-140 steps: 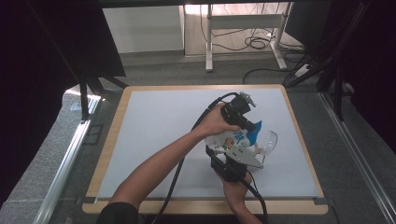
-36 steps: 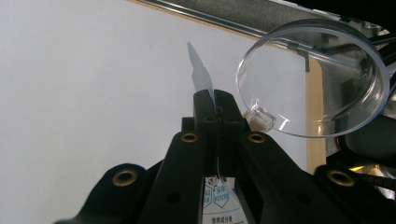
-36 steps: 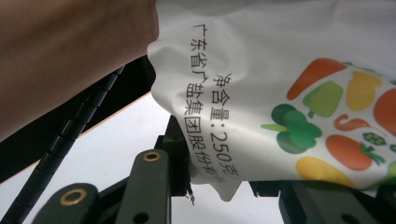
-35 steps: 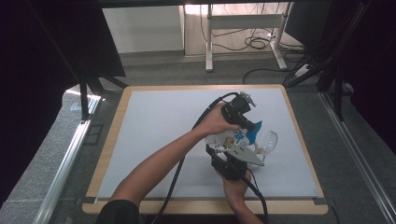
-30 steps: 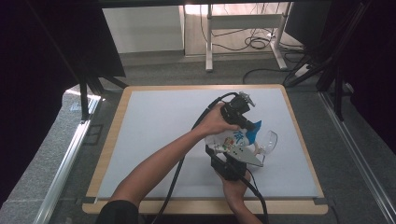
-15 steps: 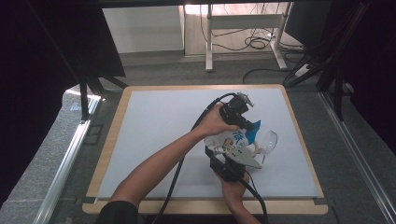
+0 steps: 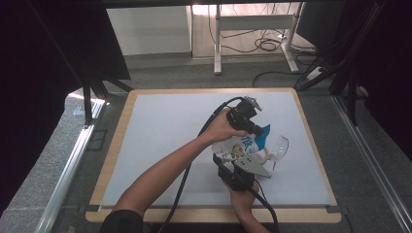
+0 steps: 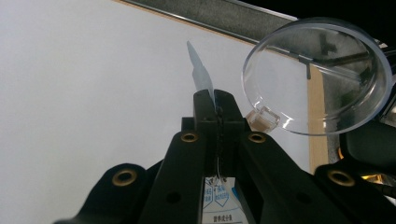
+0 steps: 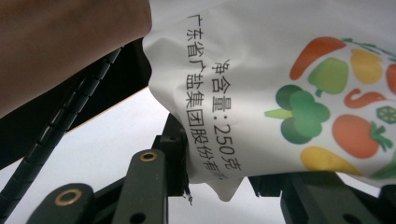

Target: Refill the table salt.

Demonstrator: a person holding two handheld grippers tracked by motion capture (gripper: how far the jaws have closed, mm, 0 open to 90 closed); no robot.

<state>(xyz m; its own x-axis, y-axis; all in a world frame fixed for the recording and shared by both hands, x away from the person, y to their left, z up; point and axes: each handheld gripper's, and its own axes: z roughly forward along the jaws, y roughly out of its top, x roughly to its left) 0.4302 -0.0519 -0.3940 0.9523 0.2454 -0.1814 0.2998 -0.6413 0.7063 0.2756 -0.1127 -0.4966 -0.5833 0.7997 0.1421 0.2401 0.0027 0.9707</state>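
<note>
While left gripper (image 8: 218, 105) pinches pouch (image 7: 238, 147) top, right gripper (image 9: 219, 186) clamps bottom.

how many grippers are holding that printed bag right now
2. The left gripper pinches the bag at its blue top edge; the right gripper clamps its lower end, nearest the person.

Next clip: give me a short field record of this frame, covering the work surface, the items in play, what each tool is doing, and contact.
surface: white mat on a wood-edged table
item held: white pouch with printed vegetables and Chinese text
left tool: shut on the pouch's blue top edge
right tool: jaws on either side of the pouch's lower end, pressing on it
nearby item: clear plastic cup, its mouth facing the left tool's camera, just beyond the pouch
pouch position: lifted between the two tools, above the mat
</note>
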